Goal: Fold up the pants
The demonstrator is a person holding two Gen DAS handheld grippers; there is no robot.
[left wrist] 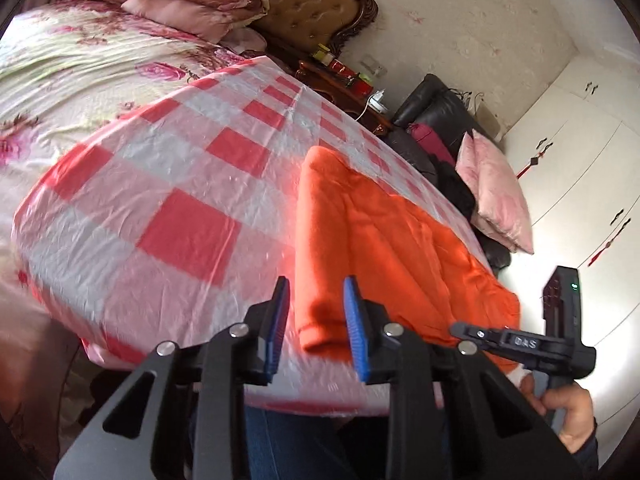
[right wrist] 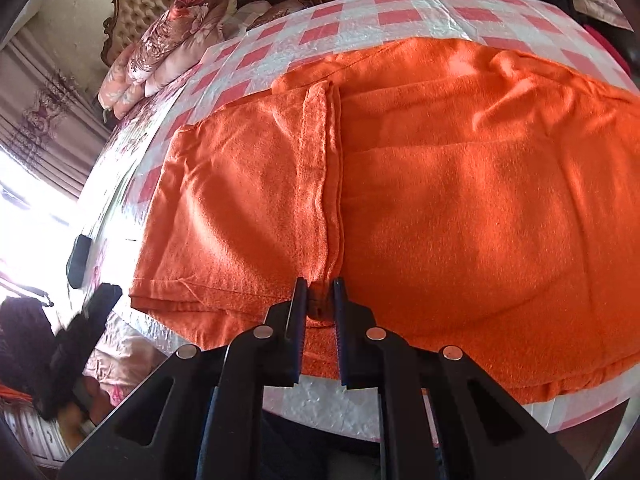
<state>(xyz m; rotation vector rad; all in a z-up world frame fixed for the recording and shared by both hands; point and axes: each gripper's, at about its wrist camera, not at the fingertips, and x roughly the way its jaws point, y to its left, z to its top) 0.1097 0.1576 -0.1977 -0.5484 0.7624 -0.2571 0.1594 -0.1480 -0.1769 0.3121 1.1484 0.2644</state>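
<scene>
Orange pants (right wrist: 440,200) lie folded over on a red-and-white checked plastic sheet (right wrist: 320,32) spread on the bed. A hemmed edge runs across the cloth towards my right gripper (right wrist: 320,282), which is shut on a fold of the pants at their near edge. In the left wrist view the pants (left wrist: 380,240) stretch away to the right. My left gripper (left wrist: 317,284) is at their near left corner. Its blue pads (left wrist: 354,320) stand apart with the corner seen between them, and the left pad is clear of the cloth. A hand (left wrist: 568,412) grips the right tool at the lower right.
The checked sheet (left wrist: 180,220) covers the bed's near end, with a floral bedspread (left wrist: 60,60) and stacked pillows (left wrist: 192,0) beyond. A black chair (left wrist: 432,112) with a pink cushion (left wrist: 496,192) stands beside the bed, and white wardrobe doors (left wrist: 580,160) are further right.
</scene>
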